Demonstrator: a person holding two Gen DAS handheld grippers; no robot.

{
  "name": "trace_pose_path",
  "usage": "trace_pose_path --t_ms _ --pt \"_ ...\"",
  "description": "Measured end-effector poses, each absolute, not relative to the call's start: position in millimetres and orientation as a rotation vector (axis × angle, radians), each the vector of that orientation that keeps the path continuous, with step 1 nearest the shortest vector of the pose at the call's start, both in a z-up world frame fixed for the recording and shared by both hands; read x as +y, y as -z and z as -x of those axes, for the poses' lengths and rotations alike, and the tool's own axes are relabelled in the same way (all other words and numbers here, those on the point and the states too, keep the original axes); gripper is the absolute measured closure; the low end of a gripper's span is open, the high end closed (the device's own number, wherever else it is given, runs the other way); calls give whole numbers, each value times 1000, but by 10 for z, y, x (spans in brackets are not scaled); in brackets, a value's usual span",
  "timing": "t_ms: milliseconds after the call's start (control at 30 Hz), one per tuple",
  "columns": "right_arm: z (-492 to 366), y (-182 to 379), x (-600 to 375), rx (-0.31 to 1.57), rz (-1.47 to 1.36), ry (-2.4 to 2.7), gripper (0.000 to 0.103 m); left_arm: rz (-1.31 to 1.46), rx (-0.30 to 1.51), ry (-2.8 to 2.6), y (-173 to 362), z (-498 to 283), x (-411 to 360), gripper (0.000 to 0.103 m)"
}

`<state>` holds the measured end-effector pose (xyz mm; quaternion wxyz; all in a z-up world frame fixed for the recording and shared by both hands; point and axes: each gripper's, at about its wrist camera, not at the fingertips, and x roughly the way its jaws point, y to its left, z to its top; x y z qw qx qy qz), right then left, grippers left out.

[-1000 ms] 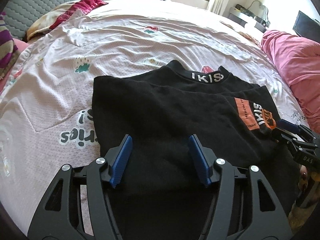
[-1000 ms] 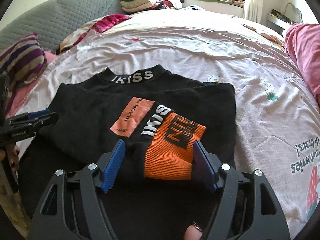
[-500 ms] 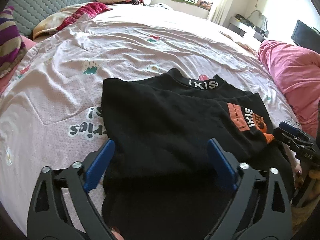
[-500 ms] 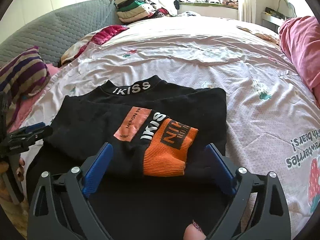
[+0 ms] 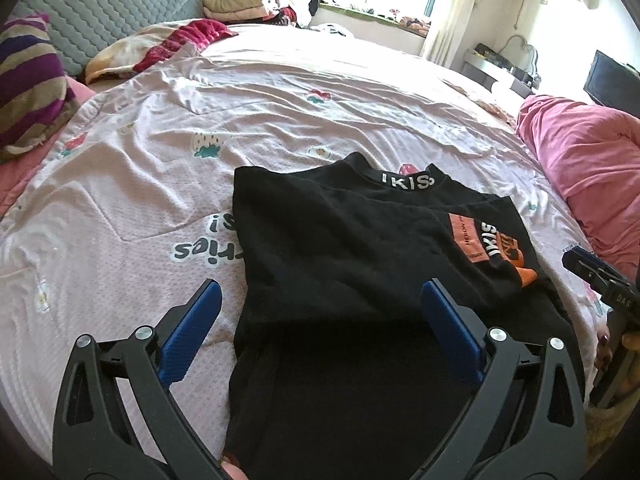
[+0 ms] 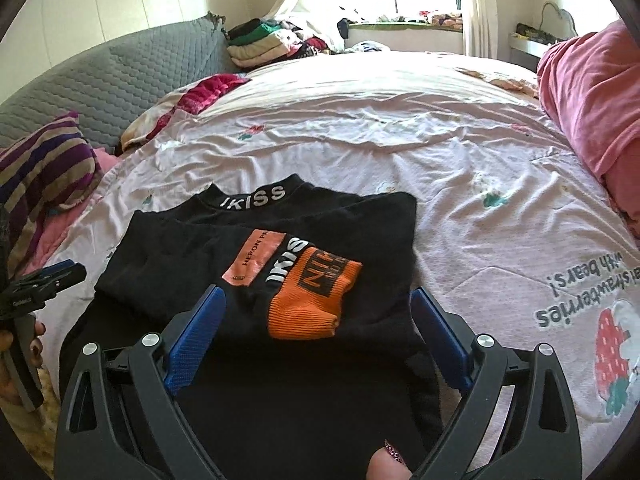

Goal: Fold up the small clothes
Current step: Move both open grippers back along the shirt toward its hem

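Left gripper (image 5: 318,308) has its jaws spread wide, nothing pinched, just hanging over the near half of the black top (image 5: 352,248). The top lies flat on the pink bedsheet (image 5: 280,96), folded partway, with the collar at the far end (white lettering on it) and an orange cuff (image 5: 526,276) lying on its right side next to an orange patch. The right gripper (image 5: 592,272) pokes in at the right edge, just off the top's corner, a hand (image 5: 618,344) below it. A striped pillow (image 5: 28,88) sits far left, a pink blanket (image 5: 580,168) on the right, stacked clothes (image 5: 236,0) at the back.
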<state>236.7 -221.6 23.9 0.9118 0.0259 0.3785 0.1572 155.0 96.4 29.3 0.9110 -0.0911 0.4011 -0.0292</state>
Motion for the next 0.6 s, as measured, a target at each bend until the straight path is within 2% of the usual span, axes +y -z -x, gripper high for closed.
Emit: trace_pose_path --t_ms 600 --pt "-1795 -257 -2550 732 -61 -308 10 173 823 22 -290 -876 1030 10"
